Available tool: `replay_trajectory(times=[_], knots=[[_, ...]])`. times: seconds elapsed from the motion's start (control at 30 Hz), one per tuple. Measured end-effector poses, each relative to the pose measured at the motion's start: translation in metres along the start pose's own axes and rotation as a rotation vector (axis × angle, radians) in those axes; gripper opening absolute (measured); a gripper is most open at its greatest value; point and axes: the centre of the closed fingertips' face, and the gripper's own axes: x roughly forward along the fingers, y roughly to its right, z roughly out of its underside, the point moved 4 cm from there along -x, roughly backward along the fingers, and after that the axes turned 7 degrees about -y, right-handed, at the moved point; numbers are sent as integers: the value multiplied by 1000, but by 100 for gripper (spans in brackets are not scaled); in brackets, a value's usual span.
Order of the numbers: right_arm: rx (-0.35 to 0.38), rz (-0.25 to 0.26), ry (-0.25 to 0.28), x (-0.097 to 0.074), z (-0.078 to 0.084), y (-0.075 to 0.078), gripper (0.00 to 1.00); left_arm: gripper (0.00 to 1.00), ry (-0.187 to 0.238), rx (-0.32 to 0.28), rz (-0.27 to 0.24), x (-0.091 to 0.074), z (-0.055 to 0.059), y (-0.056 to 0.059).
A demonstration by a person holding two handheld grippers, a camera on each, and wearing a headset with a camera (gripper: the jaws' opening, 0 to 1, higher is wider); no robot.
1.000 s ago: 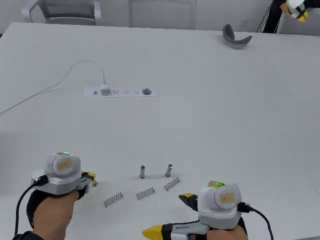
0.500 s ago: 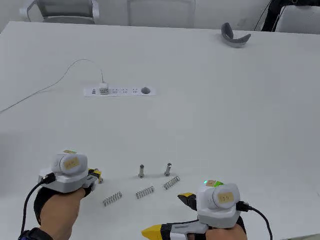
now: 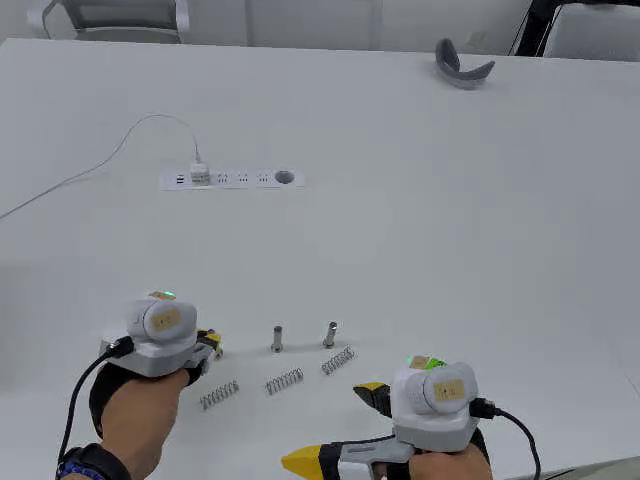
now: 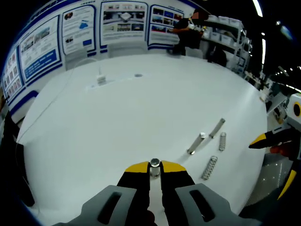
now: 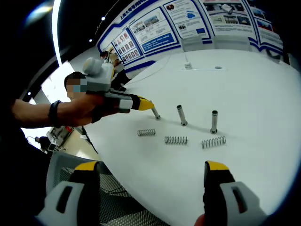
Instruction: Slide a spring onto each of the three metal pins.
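Left gripper [image 4: 154, 170] clamped shut on metal pin [image 4: 154, 165], held low over counter [image 3: 450, 240], left of other two pins. Right gripper [image 5: 150, 175] jaws spread wide, holding nothing, near counter's front edge. Left-hand pin [image 3: 277, 338] and right-hand pin [image 3: 330, 334] upright, side by side. Left spring [image 3: 219, 394], middle spring [image 3: 284, 381], right spring [image 3: 339, 360] flat in row just in front of pins.

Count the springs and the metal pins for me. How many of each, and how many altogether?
Springs: 3
Metal pins: 3, two standing on the table, one held in the left gripper
Total: 6
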Motion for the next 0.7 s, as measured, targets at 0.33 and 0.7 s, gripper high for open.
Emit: replay_trajectory(times=[0.33, 0.7], knots=[[4, -1, -2, 0, 1, 0, 93, 7, 16, 27, 3, 1, 4, 4], [2, -8, -6, 2, 2, -1, 93, 7, 23, 58, -6, -2, 6, 6]])
